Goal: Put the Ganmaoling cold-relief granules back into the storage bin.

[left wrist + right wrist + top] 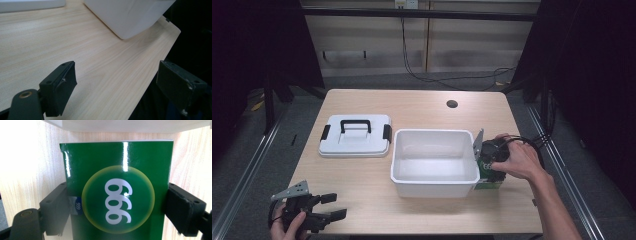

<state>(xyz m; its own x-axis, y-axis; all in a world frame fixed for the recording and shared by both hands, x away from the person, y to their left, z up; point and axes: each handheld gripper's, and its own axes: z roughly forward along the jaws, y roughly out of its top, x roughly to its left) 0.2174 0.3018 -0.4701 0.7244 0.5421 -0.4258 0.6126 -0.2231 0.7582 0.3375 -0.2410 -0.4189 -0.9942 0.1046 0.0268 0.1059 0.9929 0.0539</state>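
The wooden table (377, 200) is carrying a white lid (355, 136) with a black handle on its left half and an open white bin (435, 162) at centre, the two lying just apart. A broad strip of bare wood is showing behind both, and another along the near edge in front of the bin.

The left gripper (332, 206) is resting in the person's left hand (287, 227) at the near left corner, jaws standing wide apart with nothing between them. In the left gripper view one jaw is hanging past the table's edge while the bin's corner is sitting well ahead.

The right gripper (486, 167), held by the right hand (517, 159), is pressing against the bin's right wall. Its jaws are clamping both sides of a green box (117, 192) printed "999". That box is lying on the wood, its far end touching or nearly touching the bin's outer wall.
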